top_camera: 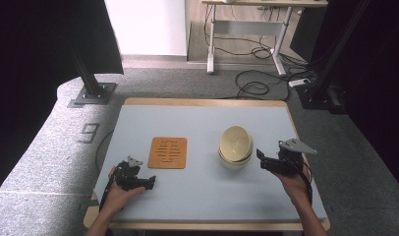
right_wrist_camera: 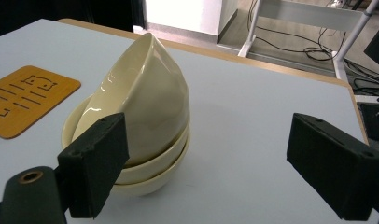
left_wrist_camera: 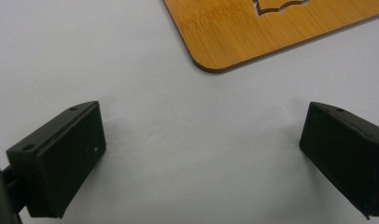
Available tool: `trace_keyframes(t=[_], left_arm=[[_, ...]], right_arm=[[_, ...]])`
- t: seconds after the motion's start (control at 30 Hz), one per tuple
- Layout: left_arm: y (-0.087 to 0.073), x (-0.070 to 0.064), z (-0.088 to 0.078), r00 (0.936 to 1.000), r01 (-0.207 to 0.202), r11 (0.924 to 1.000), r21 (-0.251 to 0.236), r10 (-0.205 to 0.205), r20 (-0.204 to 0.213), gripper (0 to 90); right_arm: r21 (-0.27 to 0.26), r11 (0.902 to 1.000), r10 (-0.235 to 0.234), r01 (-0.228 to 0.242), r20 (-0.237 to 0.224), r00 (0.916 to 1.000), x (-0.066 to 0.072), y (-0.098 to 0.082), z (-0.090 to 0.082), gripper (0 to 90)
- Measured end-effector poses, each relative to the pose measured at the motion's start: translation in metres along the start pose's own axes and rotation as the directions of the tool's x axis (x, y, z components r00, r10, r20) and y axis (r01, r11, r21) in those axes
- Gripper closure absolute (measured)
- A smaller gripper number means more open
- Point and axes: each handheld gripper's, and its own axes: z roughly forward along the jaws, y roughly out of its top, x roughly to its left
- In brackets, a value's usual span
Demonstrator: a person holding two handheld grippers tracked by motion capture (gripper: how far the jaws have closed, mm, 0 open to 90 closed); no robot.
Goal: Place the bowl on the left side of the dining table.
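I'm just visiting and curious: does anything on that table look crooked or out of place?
Yes. The top bowl of the cream bowl stack is tipped steeply on its side instead of nesting flat in the two bowls under it. The wooden mat lies flat and square, and nothing looks spilled or broken.

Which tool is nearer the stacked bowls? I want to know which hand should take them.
Right. The right tool sits just beside the stacked bowls, jaws open toward them. The left tool rests farther off, below the bamboo mat.
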Motion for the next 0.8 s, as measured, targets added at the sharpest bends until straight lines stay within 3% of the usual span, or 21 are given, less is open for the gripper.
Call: trace_keyframes(t=[0.57, 0.8], left_arm=[[-0.001, 0.000, 0.000, 1.0000, -0.001, 1.0000, -0.004, 0.001, -0.002, 0.5], [-0.001, 0.000, 0.000, 1.0000, -0.002, 1.0000, -0.004, 0.002, -0.001, 0.5]], right_arm=[[0.018, 0.9994, -0.029, 0.029, -0.011, 0.9995, 0.016, 0.021, 0.016, 13.0], [0.039, 0.9987, -0.034, 0.034, -0.006, 0.9994, 0.021, 0.022, 0.024, 13.2]])
